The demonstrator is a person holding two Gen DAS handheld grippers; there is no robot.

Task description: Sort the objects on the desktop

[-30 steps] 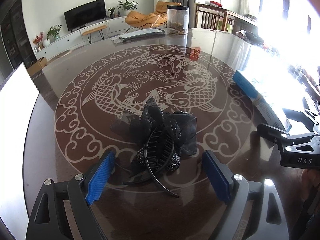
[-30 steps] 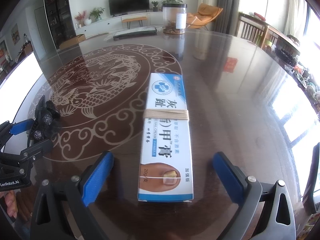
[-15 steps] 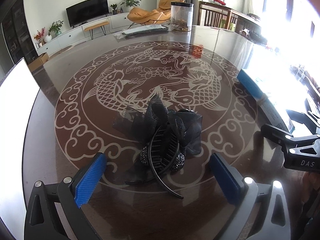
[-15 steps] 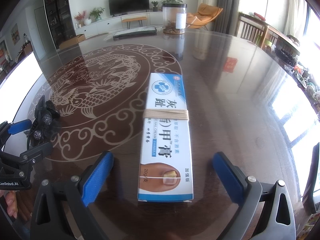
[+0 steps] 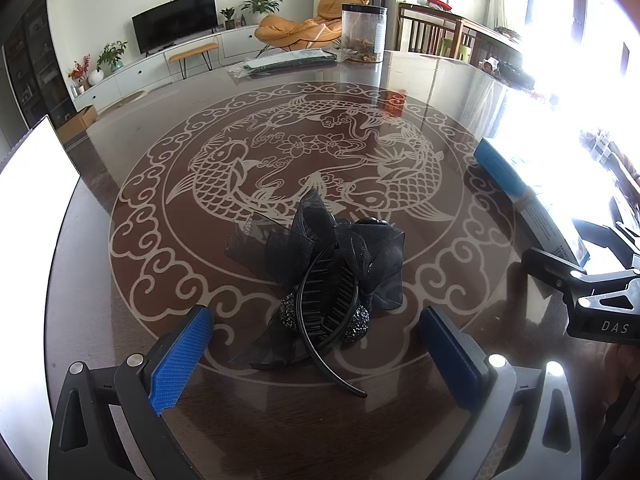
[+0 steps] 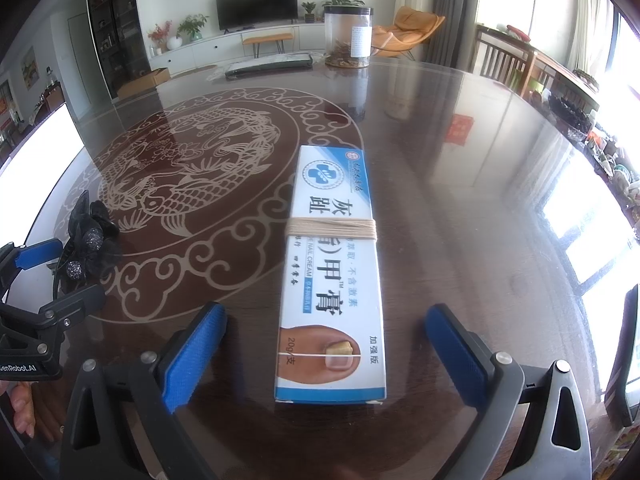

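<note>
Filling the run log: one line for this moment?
left gripper: jaws just opened, astride hair clip | right gripper: open, astride cream box

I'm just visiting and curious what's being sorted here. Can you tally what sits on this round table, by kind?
Black bow hair clip: 1
Nail cream box, bound with a rubber band: 1
Clear jar with a black lid: 1
Flat plastic-wrapped package: 1
Total: 4 things on the table

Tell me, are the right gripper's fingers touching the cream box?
Apart. In the right wrist view, bare table shows between each blue finger and the cream box.
</note>
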